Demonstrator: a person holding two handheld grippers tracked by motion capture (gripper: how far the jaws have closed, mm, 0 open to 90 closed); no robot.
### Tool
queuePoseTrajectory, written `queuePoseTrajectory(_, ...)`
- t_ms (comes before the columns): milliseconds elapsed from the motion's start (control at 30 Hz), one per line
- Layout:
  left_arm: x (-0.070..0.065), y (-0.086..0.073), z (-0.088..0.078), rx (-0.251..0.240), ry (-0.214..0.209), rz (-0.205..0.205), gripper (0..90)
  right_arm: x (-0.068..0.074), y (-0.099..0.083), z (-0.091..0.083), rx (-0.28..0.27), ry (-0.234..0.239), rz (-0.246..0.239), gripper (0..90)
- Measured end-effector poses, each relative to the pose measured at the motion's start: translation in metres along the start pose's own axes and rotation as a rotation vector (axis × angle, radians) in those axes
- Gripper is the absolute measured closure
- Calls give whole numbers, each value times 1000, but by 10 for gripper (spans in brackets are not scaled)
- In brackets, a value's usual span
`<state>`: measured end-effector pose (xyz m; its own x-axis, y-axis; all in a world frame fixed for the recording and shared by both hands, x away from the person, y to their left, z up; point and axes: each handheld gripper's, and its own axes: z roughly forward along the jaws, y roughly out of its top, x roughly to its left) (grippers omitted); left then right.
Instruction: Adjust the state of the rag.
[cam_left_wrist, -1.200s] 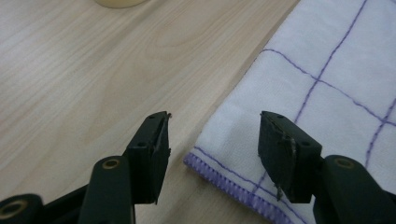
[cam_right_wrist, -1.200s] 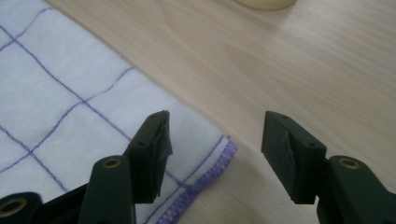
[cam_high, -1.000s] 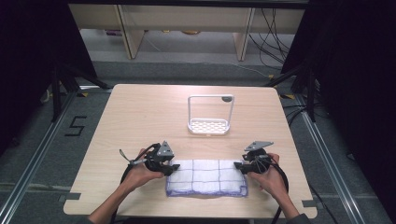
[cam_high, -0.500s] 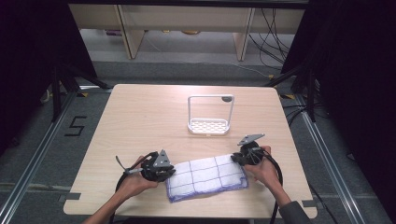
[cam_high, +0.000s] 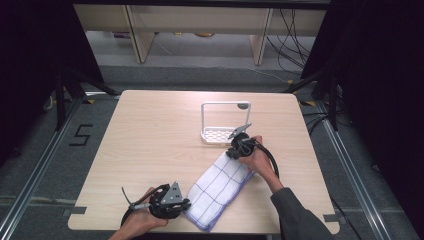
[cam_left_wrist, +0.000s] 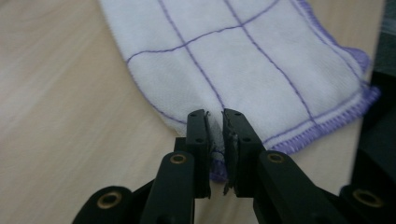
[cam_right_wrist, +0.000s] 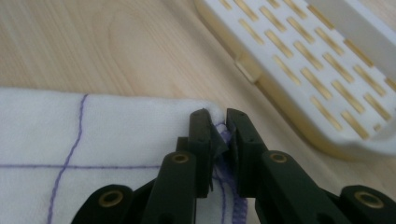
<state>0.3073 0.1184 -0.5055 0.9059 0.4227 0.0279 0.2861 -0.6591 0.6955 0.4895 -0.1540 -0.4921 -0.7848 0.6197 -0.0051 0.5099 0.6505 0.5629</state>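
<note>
A white cloth with purple grid lines (cam_high: 220, 187) lies slanted across the front of the table, running from near the front edge up toward the rack. My left gripper (cam_high: 181, 203) is shut on the cloth's near end; the left gripper view shows the cloth (cam_left_wrist: 252, 60) pinched between the jaws of the left gripper (cam_left_wrist: 215, 115). My right gripper (cam_high: 234, 148) is shut on the far end, just in front of the rack. In the right gripper view the cloth (cam_right_wrist: 93, 135) has its purple hem caught in the right gripper (cam_right_wrist: 216, 114).
A white slotted rack (cam_high: 218, 133) with an upright frame stands mid-table, just beyond my right gripper; its slotted base (cam_right_wrist: 299, 60) lies close to the jaws. The light wooden table (cam_high: 150, 140) has open surface at the left and back. Shelving legs and cables stand beyond the far edge.
The right gripper has carried its end of the cloth away from me toward the rack. The left gripper has drawn back toward the front edge, turning the cloth from level to a steep slant.
</note>
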Motion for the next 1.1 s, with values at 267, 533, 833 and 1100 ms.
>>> queuePoseTrajectory(267,-18,12,11,-18,-32,23,801,3,20,12,22,-3,-24,807)
queuePoseTrajectory(533,-30,22,19,-74,-125,-33,638,2,26,9,-20,-24,19,636)
queuePoseTrajectory(833,11,43,1,-192,-52,-177,440,-4,-4,-56,-97,-102,175,459)
queuePoseTrajectory(1100,76,73,30,-138,69,-244,432,-12,-39,-45,-48,-129,219,504)
